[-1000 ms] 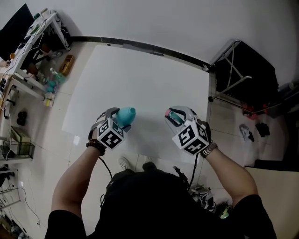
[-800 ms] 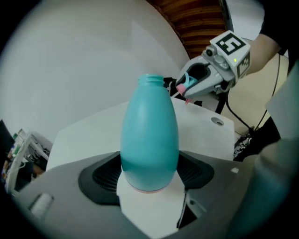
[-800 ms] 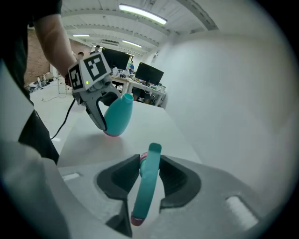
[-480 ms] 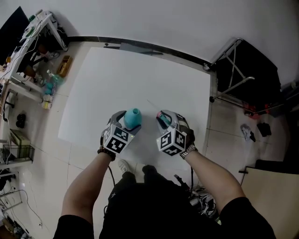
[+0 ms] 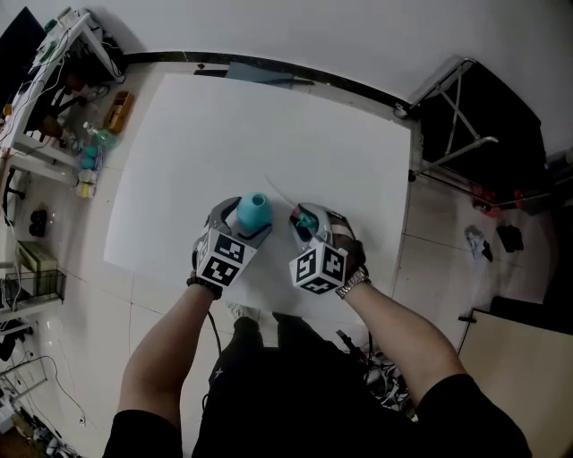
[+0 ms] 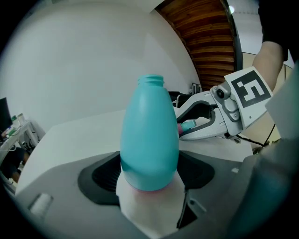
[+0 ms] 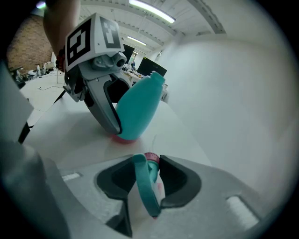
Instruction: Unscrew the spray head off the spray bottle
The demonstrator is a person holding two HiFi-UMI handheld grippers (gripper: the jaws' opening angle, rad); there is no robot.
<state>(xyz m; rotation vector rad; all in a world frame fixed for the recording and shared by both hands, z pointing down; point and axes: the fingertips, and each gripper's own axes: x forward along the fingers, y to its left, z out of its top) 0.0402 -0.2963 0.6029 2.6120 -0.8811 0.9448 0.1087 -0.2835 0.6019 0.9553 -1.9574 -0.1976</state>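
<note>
R tool [image 5: 303, 221] w/ head [image 7: 143, 183] nearer btl [image 6: 149, 133]

A white table [image 5: 269, 134] stood on a pale tiled floor [image 5: 54, 358] against a white wall [image 5: 313, 36]. A cluttered shelf [image 5: 54, 89] stood left, a black stand [image 5: 474, 116] right. Strip lights [image 7: 152, 11] glowed overhead.

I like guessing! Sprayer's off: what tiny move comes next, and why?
Probably lower the right gripper and set the teal plastic spray head on the white table: the teal plastic bottle, held by the left gripper, has a bare neck.
</note>
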